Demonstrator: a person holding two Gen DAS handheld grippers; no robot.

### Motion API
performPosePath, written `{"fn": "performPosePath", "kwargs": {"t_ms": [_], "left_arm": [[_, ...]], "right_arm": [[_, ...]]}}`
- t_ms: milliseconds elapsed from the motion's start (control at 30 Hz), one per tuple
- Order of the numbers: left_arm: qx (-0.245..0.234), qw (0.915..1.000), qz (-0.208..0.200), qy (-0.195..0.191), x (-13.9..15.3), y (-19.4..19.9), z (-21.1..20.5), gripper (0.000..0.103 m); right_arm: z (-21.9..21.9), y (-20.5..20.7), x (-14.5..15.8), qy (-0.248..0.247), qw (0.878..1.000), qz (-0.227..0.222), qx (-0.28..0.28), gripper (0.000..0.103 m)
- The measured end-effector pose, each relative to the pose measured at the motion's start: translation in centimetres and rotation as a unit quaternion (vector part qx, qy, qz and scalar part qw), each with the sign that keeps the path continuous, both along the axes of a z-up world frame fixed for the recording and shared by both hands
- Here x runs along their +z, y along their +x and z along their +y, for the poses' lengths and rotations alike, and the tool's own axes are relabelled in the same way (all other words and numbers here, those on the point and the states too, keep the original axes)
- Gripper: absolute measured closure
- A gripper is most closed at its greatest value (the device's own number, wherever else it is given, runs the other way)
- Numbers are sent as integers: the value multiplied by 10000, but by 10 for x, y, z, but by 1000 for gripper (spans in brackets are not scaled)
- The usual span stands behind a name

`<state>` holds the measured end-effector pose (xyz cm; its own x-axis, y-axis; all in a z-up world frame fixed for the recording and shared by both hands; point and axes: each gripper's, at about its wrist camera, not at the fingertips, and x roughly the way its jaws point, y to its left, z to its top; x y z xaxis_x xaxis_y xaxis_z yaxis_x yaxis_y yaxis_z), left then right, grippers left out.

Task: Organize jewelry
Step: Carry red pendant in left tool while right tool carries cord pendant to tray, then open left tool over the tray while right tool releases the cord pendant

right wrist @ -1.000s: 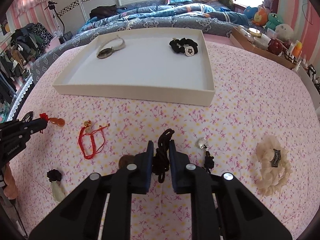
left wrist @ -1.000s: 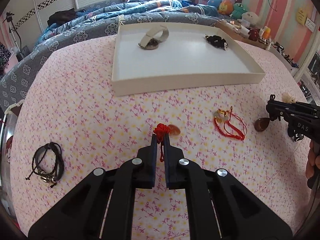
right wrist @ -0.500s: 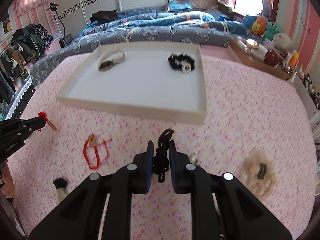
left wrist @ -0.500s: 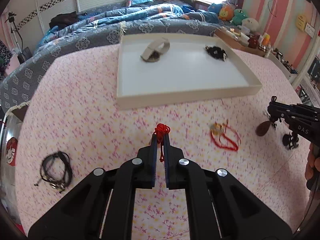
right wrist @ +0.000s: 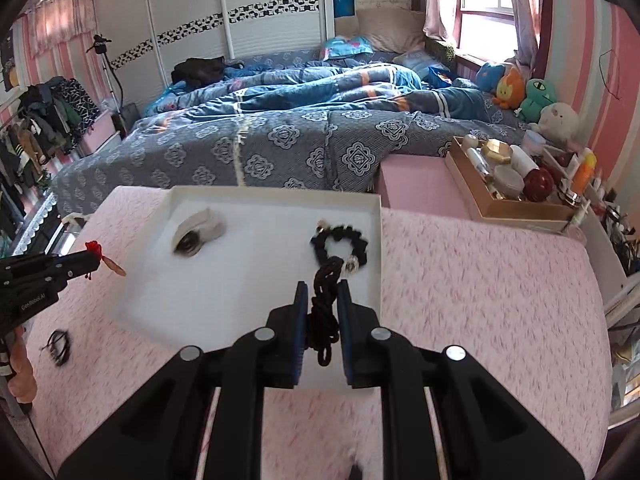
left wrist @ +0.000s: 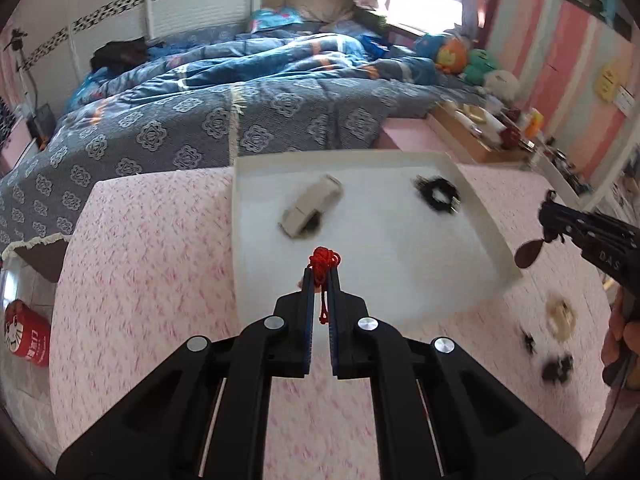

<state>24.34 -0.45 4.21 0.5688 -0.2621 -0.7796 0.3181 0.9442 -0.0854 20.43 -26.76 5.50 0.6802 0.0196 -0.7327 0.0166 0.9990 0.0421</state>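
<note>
2 cameras, left wrist first: my left gripper (left wrist: 321,274) has its jaws nearly together, pinching a red knotted cord (left wrist: 324,261) whose tail hangs between them. It hangs over the near left part of the white tray (left wrist: 486,216), which sits on the pink floral cloth (left wrist: 152,256). In the tray lie a beige strap (left wrist: 312,208) and a black scrunchie (left wrist: 437,196). At the right edge, my right gripper (left wrist: 554,220) dangles a dark brown pendant (left wrist: 528,254).

Right wrist view: those jaws are clamped narrowly on a black braided cord (right wrist: 323,312), above the tray's near right part, just short of the scrunchie. 1 black bracelet (right wrist: 59,347) lies on the cloth at left.
</note>
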Motion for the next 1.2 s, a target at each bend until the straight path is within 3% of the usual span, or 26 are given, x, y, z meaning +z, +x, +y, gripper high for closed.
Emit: {"fn": "performPosePath", "kwargs": {"t_ms": [167,367,767,1033,1100,1167,1200], "left_arm": [[108,9994,256,195,-30,45,-6,99],[215,9980,507,303,-67,75,-9,99],[237,9952,779,540,-96,90,-22,98],[303,9953,745,543,-97,90,-21,98],[327,9952,767,510,-96,88,-18,98],[354,9952,772,490,-95,88,-17,95],[355,9952,764,502,-94,87,-17,87]], "right_arm": [[-4,44,-33,-97,9995,308,-31,88],[-11,68,-65,-90,9986,519,-93,88],[1,89,-89,-420,9948,932,-20,88],[-5,95,-99,-41,9940,1089,-10,86],[-5,96,-99,32,9939,1101,0,82],[-4,95,-97,55,9939,1105,18,63],[-4,95,-96,46,9938,1107,26,59]]}}
